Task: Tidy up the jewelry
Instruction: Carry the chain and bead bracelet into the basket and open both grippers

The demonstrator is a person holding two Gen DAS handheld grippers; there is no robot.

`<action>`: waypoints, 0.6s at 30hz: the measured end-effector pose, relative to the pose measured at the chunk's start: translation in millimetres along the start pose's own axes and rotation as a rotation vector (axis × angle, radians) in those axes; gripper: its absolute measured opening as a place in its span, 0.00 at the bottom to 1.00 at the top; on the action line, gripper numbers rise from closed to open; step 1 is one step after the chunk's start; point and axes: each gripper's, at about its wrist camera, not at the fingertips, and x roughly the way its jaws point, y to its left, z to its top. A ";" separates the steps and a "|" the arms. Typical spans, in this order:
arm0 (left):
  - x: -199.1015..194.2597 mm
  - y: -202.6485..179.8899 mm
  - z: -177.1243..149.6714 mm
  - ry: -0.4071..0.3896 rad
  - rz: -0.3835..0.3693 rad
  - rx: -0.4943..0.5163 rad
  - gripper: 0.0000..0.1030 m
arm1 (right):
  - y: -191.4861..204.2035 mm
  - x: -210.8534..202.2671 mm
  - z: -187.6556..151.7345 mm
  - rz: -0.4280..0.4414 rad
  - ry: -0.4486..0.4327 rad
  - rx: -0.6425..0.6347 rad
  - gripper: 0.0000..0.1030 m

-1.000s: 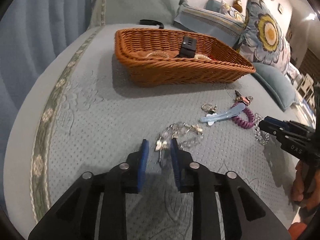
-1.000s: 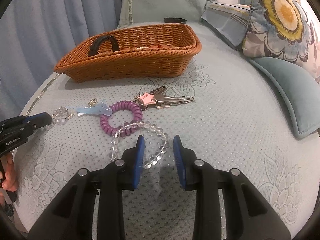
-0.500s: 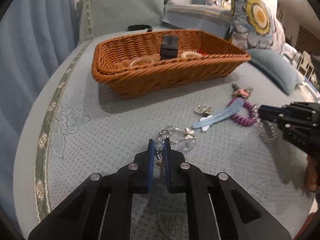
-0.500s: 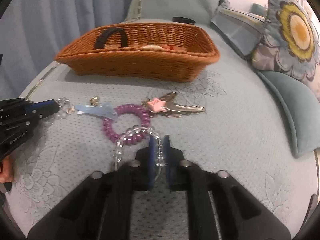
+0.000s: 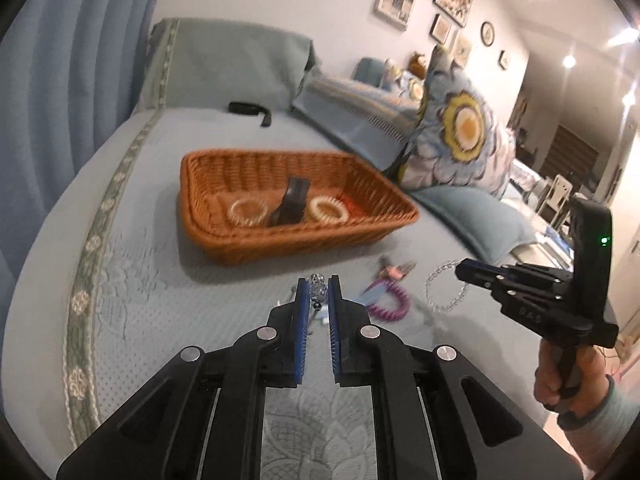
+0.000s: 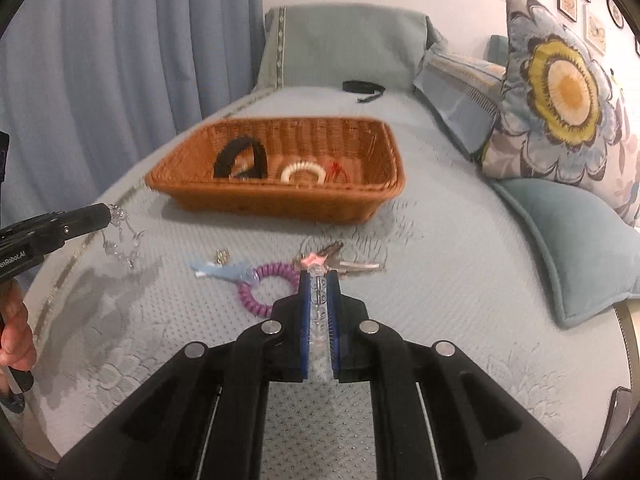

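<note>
My left gripper (image 5: 317, 286) is shut on a crystal charm bracelet (image 5: 318, 282) and holds it above the bed; in the right wrist view the bracelet (image 6: 120, 236) dangles from its tip. My right gripper (image 6: 319, 280) is shut on a clear bead bracelet (image 6: 319, 312), lifted off the bed; in the left wrist view this bracelet (image 5: 444, 288) hangs as a loop. A wicker basket (image 5: 396, 200) (image 6: 276, 196) behind holds a black band (image 6: 240, 156), a white bracelet (image 6: 303, 171) and a clear one (image 5: 248, 212).
On the bedspread lie a purple coil hair tie (image 6: 260, 288), a light blue hair clip (image 6: 224, 272), a small gold trinket (image 6: 222, 256) and keys with a pink tag (image 6: 344, 262). A black strap (image 6: 362, 87) lies farther back. Floral and teal pillows (image 6: 560, 92) line the right side.
Both grippers closed on their bracelets and then rose from the bedspread, carrying the bracelets up. The basket's inside has come into view.
</note>
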 end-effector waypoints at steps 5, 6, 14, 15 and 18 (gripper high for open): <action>-3.5 -5.5 16.5 -0.030 -0.013 0.022 0.07 | -2.0 -11.0 20.4 0.000 -0.039 -0.013 0.06; -3.2 -5.8 20.9 -0.035 -0.013 0.026 0.07 | -2.3 -12.6 26.8 0.008 -0.049 -0.014 0.06; 19.9 0.3 71.0 -0.087 -0.048 0.010 0.07 | 3.6 0.9 93.0 0.016 -0.135 -0.039 0.06; 25.0 1.8 76.4 -0.088 -0.063 -0.001 0.07 | 4.4 6.1 99.7 0.022 -0.137 -0.037 0.06; 46.1 3.5 88.0 -0.080 -0.082 -0.023 0.07 | 6.7 29.1 118.4 0.044 -0.126 -0.027 0.06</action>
